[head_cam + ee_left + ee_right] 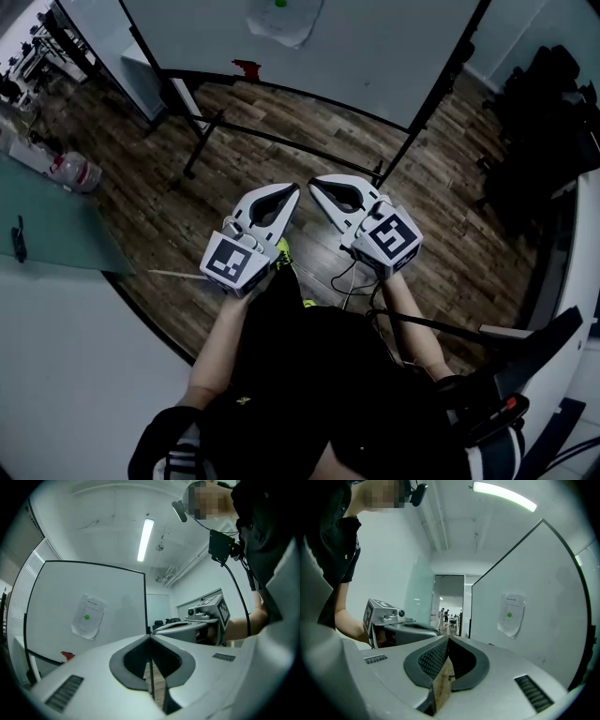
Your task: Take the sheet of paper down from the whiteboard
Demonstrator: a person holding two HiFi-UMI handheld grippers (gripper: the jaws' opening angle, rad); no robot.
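Though the top edge cuts it off, the whiteboard spans the upper part of the head view, standing on a dark frame over the wood floor. The left gripper and right gripper sit side by side just below mid-frame, tips near each other, aimed toward the board and well apart from it. Each one's own view shows its jaws pressed together with nothing between them. The paper is on the board at top centre, slightly tilted, with a green dot near its top. It lies left of centre in the left gripper view and right of centre in the right gripper view. A small red item rests at the board's lower edge, to the lower left of the paper
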